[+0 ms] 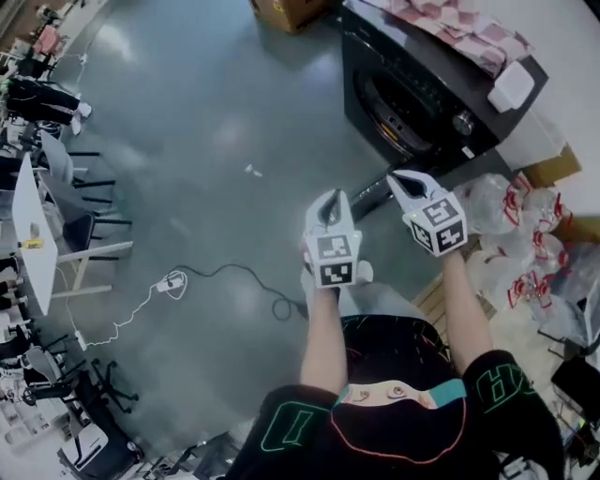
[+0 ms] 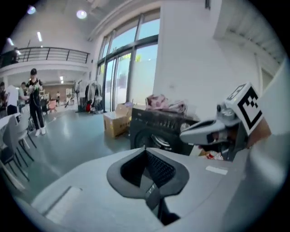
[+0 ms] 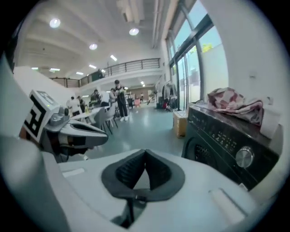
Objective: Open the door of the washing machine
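Head view: high above, steeply down on left gripper [image 1: 328, 208], right gripper [image 1: 409, 186]; washing machine [image 1: 422, 94] beyond right gripper. Gripper views: low, along own jaws; both face washing machine, near; each catches other gripper alongside.

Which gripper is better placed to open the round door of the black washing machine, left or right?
Probably the right. In the head view the right gripper lies nearer the black washing machine and its round door; the left gripper is farther. Both are shut and empty.

The washing machine [image 1: 412, 89] is black, the cloth [image 1: 450, 23] pink-and-white; the grey left gripper [image 1: 328, 202] and right gripper [image 1: 403, 178] bear black-and-white markers.
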{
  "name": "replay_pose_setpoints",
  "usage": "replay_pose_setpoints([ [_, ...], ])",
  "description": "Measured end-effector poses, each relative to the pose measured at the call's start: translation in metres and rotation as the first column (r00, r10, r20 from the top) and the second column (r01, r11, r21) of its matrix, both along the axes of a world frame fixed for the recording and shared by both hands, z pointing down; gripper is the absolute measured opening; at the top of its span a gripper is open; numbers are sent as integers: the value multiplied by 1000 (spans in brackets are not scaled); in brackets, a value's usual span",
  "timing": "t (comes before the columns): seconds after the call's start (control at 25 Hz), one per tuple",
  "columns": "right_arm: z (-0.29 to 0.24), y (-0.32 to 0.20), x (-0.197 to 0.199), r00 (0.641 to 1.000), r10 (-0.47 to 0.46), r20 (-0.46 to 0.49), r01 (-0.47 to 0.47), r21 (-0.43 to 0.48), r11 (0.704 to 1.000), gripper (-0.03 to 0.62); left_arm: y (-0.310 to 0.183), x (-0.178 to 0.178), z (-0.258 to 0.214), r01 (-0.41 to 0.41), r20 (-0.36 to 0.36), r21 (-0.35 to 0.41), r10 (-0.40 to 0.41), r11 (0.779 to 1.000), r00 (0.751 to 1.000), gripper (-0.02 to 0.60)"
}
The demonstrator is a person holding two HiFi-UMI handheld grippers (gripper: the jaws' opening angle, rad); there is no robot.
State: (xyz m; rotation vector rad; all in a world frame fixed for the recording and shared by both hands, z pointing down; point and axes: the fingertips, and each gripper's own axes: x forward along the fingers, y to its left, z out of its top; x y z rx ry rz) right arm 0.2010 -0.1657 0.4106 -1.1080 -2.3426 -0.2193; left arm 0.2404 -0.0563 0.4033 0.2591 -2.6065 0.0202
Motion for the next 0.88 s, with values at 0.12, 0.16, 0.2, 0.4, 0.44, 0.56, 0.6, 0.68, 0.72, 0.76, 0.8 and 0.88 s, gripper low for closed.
replay_pose_setpoints([
  [0.12, -50, -11, -15, 994, 104, 26, -99, -162, 982, 3, -12, -25, -76, 0, 157, -45, 7, 999, 988, 11],
  [0.16, -68, -17, -24, 989, 137, 47, -125, -200, 972, 3, -7, -33, -103, 18, 213, -48, -7, 999, 977, 11],
  [0.2, -87, -25, -33, 982, 172, 73, -151, -231, 961, 3, 0, -39, -130, 38, 268, -50, -23, 998, 963, 11],
  [0.4, -187, -45, -68, 931, 306, 199, -225, -347, 910, 3, 35, -50, -230, 179, 474, -11, -153, 984, 867, 11],
  [0.44, -206, -45, -72, 922, 315, 224, -220, -367, 904, 3, 39, -51, -242, 204, 500, 14, -183, 979, 847, 11],
  [0.56, -249, -42, -71, 895, 326, 303, -186, -409, 893, 3, 43, -46, -264, 243, 558, 57, -232, 968, 797, 11],
  [0.6, -256, -41, -68, 887, 325, 328, -177, -409, 895, 3, 48, -43, -271, 256, 575, 57, -242, 965, 781, 11],
  [0.68, -264, -37, -67, 873, 321, 367, -176, -377, 910, 3, 59, -39, -282, 284, 599, 48, -255, 958, 759, 11],
  [0.72, -266, -37, -66, 867, 320, 382, -181, -357, 916, 3, 63, -37, -285, 296, 603, 43, -261, 954, 754, 11],
  [0.76, -269, -36, -65, 860, 321, 396, -184, -347, 920, 3, 68, -35, -287, 308, 604, 38, -267, 951, 751, 11],
  [0.8, -274, -35, -64, 854, 323, 409, -180, -350, 919, 3, 71, -33, -288, 318, 605, 34, -273, 948, 748, 11],
  [0.88, -282, -34, -62, 843, 327, 427, -170, -365, 915, 3, 75, -30, -290, 325, 609, 32, -277, 945, 743, 11],
])
